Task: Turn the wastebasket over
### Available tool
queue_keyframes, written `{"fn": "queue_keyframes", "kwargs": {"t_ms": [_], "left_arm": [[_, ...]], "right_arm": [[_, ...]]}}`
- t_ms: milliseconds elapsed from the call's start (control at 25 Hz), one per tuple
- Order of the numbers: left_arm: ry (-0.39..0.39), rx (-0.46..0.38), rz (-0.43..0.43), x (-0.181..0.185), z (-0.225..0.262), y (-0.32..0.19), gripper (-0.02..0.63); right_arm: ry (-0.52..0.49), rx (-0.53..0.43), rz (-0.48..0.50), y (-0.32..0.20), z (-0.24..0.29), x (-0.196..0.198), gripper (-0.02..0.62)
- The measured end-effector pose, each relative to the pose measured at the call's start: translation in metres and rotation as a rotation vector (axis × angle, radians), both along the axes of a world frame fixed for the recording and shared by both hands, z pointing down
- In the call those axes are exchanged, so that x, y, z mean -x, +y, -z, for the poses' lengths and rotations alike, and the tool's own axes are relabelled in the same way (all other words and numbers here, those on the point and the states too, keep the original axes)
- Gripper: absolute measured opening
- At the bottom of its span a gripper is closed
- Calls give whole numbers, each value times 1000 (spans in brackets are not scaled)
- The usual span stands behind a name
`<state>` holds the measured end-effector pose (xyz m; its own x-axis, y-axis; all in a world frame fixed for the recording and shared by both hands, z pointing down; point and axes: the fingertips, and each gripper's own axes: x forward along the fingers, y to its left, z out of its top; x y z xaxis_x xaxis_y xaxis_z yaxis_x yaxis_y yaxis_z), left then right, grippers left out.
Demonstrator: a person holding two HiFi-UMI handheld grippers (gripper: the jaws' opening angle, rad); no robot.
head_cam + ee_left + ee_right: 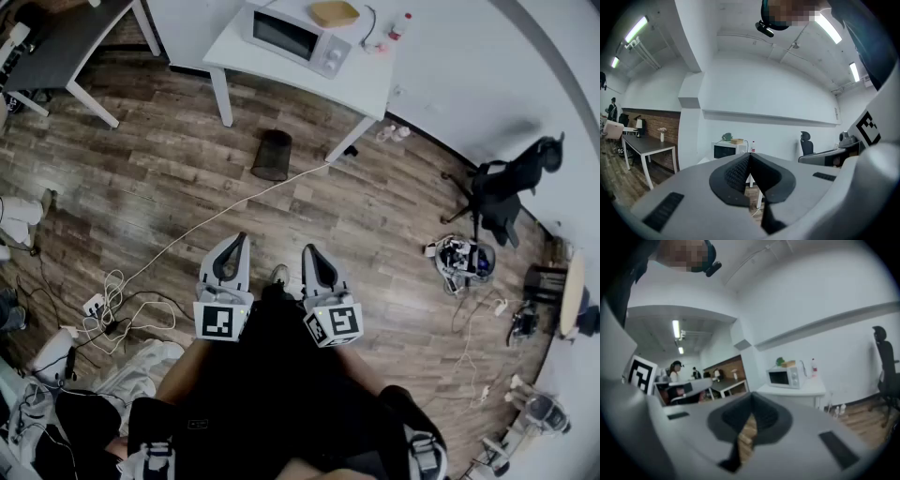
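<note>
Dark mesh wastebasket [272,155], matt wood-grain plank floor [187,169], smooth white table [367,82]

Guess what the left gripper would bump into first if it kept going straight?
Probably the white table; the left gripper points nearly level, so it would likely pass above the wastebasket. Depth is unclear.

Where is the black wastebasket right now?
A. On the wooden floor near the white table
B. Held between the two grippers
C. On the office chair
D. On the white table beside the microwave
A: the wastebasket sits on the floor by the white table, far from the left gripper and right gripper.
</note>
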<state>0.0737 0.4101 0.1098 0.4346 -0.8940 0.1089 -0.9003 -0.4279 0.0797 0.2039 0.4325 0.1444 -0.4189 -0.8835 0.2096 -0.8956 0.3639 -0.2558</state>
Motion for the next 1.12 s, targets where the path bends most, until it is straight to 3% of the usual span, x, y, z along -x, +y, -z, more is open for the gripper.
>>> {"fn": "queue_keyframes", "kwargs": {"t_ms": [840, 1120], "left_arm": [[-5, -1, 8, -30, -3, 10, 35], [-57, -1, 25, -50, -7, 11, 35]], "right_arm": [[-27, -14, -1, 10, -2, -33, 34], [-44, -17, 30, 8, -8, -56, 34]]}}
